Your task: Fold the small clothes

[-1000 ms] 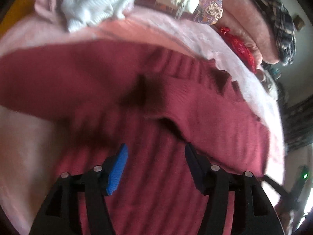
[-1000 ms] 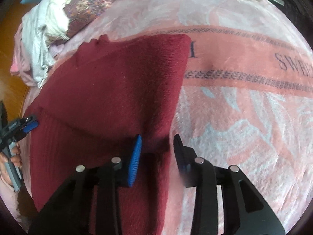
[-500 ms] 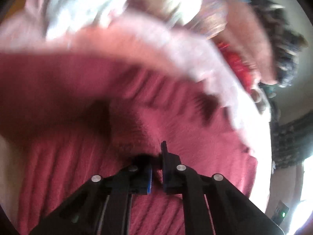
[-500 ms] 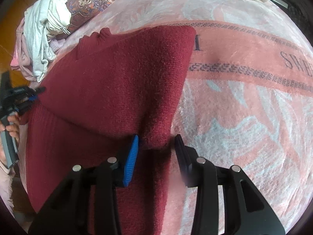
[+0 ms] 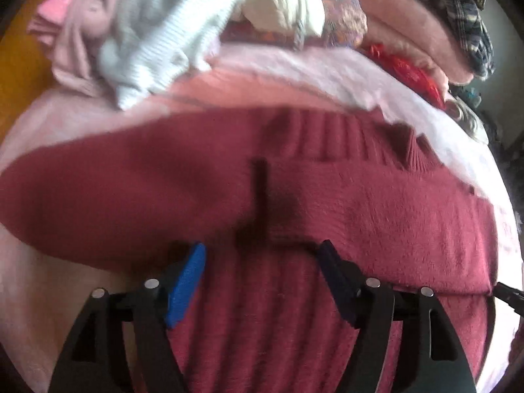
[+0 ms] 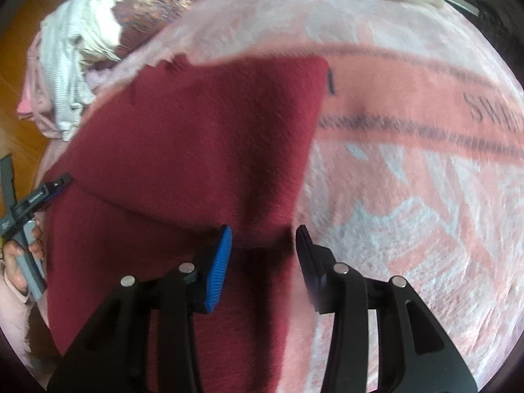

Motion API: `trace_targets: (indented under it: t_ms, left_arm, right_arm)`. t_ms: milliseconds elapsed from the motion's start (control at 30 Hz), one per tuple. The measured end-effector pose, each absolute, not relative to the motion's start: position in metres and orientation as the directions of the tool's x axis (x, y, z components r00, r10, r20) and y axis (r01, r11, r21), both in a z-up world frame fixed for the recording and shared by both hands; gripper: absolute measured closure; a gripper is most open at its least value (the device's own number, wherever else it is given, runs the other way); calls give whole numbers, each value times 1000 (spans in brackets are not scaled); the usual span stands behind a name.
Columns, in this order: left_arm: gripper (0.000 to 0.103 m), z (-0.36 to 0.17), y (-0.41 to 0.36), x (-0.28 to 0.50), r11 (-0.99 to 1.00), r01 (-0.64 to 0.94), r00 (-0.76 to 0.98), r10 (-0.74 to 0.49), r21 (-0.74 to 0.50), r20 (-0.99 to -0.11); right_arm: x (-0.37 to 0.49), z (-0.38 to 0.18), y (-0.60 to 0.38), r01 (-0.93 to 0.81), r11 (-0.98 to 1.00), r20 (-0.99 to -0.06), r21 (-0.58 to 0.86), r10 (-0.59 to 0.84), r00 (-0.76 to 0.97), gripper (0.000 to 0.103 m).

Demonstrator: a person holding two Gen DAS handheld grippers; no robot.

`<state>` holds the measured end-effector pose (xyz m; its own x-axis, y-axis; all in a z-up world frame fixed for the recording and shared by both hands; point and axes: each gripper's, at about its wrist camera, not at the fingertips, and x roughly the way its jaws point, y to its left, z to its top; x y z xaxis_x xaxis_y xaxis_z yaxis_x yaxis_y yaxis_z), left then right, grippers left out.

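Observation:
A dark red knitted sweater (image 5: 327,203) lies on a pink blanket (image 6: 409,170), its upper part folded down over the ribbed lower part. My left gripper (image 5: 262,255) is open and empty, just above the fold's edge near the sweater's middle. The sweater also shows in the right wrist view (image 6: 203,150). My right gripper (image 6: 263,235) is open and empty, its jaws on either side of the folded layer's right corner. The left gripper (image 6: 49,190), held by a hand, shows at that view's left edge.
A heap of loose clothes, white and pale pink (image 5: 157,32), lies beyond the sweater. A patterned pillow (image 5: 340,16), a pink blanket roll (image 5: 419,32), a red cloth (image 5: 409,68) and a plaid garment (image 5: 465,9) lie at the far right. Wooden floor (image 6: 19,121) shows left of the bed.
My left gripper, shut on the sweater's fold half a second ago, has opened and let it go. The folded part now lies flat. My right gripper has stayed open at the corner.

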<state>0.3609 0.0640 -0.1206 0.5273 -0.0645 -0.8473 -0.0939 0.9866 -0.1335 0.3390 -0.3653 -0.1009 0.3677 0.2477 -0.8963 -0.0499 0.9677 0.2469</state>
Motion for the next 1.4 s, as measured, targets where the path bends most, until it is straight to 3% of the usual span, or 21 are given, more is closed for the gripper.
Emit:
trace_targets:
  t_ms: [200, 400, 633, 667, 833, 900, 1000, 1167, 1400]
  left_arm:
    - [31, -100, 47, 366, 985, -49, 572, -107, -164, -813]
    - [28, -148, 35, 388, 994, -62, 464, -53, -92, -884]
    - [25, -129, 60, 374, 989, -33, 462, -112, -143, -880]
    - [19, -123, 71, 370, 991, -37, 442, -98, -127, -891]
    - [14, -106, 150, 350, 993, -112, 428, 5, -47, -904]
    - [11, -100, 197, 341, 985, -169, 437, 54, -23, -898]
    - [9, -99, 262, 332, 961, -275, 429, 86, -39, -899]
    - [9, -114, 366, 323, 878, -471, 411, 129, -89, -903]
    - [9, -143, 413, 325, 822, -552, 411, 123, -139, -903]
  right_arm:
    - [355, -88, -335, -73, 960, -878, 272, 278, 390, 61]
    - [370, -132, -324, -24, 971, -925, 238, 234, 300, 63]
    - [368, -102, -294, -49, 980, -931, 193, 198, 308, 61]
    - [367, -98, -285, -45, 980, -934, 193, 198, 297, 60]
    - [367, -80, -217, -95, 980, -934, 175, 196, 297, 49]
    - [369, -76, -187, -124, 976, -926, 180, 211, 313, 39]
    - [374, -77, -157, -153, 963, -913, 223, 261, 314, 31]
    - [377, -91, -123, -195, 960, -921, 200, 252, 298, 29]
    - [385, -112, -119, -166, 971, -937, 171, 212, 277, 29]
